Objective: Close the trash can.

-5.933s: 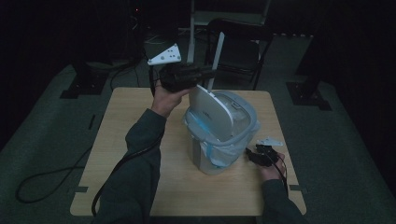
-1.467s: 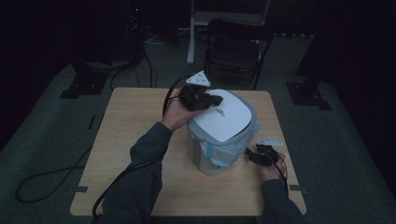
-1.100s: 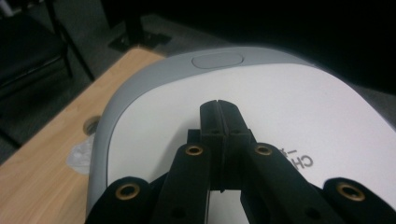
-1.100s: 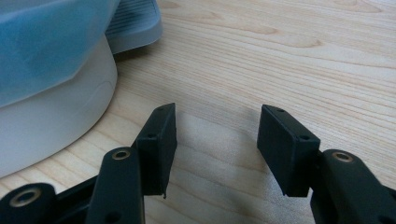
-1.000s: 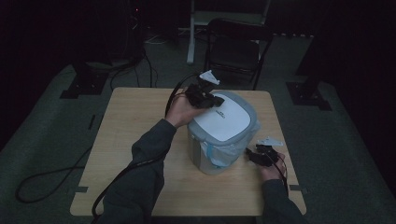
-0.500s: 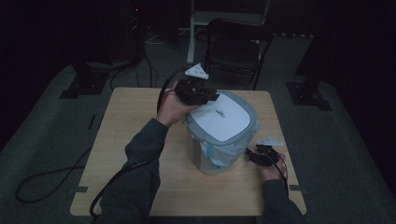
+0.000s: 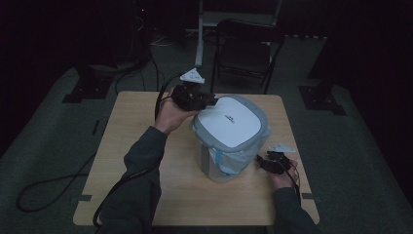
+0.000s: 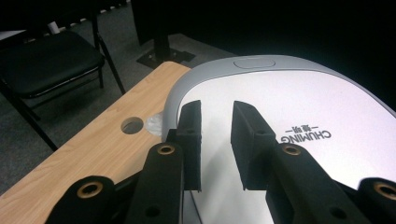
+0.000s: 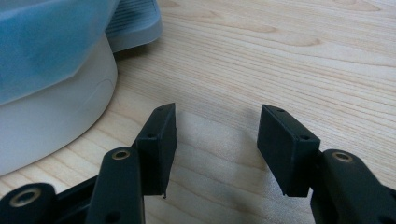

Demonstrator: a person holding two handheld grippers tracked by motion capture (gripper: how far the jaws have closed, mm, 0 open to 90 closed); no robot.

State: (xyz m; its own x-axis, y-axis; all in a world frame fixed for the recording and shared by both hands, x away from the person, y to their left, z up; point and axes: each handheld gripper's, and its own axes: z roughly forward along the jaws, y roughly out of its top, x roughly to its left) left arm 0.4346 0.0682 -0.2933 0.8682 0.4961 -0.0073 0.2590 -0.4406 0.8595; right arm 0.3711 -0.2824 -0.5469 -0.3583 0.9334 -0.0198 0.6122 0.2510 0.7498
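Observation:
A white bin with a blue bag liner stands mid-table, its grey-rimmed white lid lying flat and closed. My left gripper hovers at the lid's far-left edge. In the left gripper view its jaws stand a narrow gap apart above the lid; they have just been opening, with nothing between them. My right gripper rests low by the bin's right base, open and empty. The right gripper view has its jaws wide over bare wood beside the bin wall.
The wooden table has a round cable hole near the bin's far side. A black folding chair stands behind the table. Cables trail off the table's left edge to the floor.
The lid, raised earlier, now lies shut. My left gripper has slid back from over the lid to its far-left edge. The right gripper has stayed put.

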